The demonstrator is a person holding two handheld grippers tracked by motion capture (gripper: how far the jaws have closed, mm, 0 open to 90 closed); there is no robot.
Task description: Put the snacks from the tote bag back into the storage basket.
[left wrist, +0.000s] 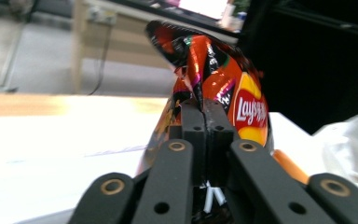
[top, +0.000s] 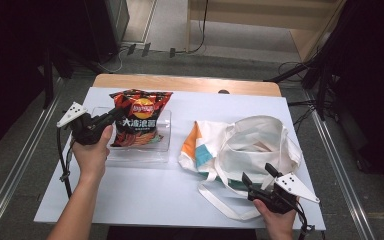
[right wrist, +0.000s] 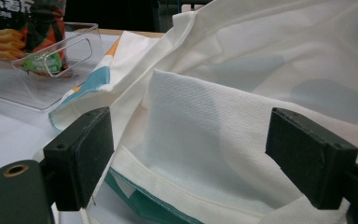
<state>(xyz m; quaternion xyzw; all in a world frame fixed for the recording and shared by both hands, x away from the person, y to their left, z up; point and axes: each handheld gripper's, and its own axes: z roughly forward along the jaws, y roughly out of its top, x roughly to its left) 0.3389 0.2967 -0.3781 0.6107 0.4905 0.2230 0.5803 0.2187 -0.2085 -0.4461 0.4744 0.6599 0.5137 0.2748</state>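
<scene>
A red and black Lay's chip bag [top: 141,119] sits over a clear plastic tray [top: 163,146] at the table's left. My left gripper [top: 119,115] is shut on the bag's left edge. In the left gripper view the two jaws meet at my left gripper [left wrist: 205,116], pinching the crinkled foil of the chip bag [left wrist: 223,79], which stands upright ahead. A white tote bag [top: 252,142] with teal and orange patches lies at the right, mouth open. My right gripper [top: 257,173] stands open at its near edge. In the right gripper view the tote's fabric [right wrist: 200,140] lies between the spread pads [right wrist: 81,154], untouched.
The tote's strap [top: 220,202] loops toward the table's front edge. The clear tray [right wrist: 51,60] with the chip bag [right wrist: 9,23] shows far left in the right gripper view. A wooden board [top: 185,82] borders the table's far side, and cables run across the floor beyond.
</scene>
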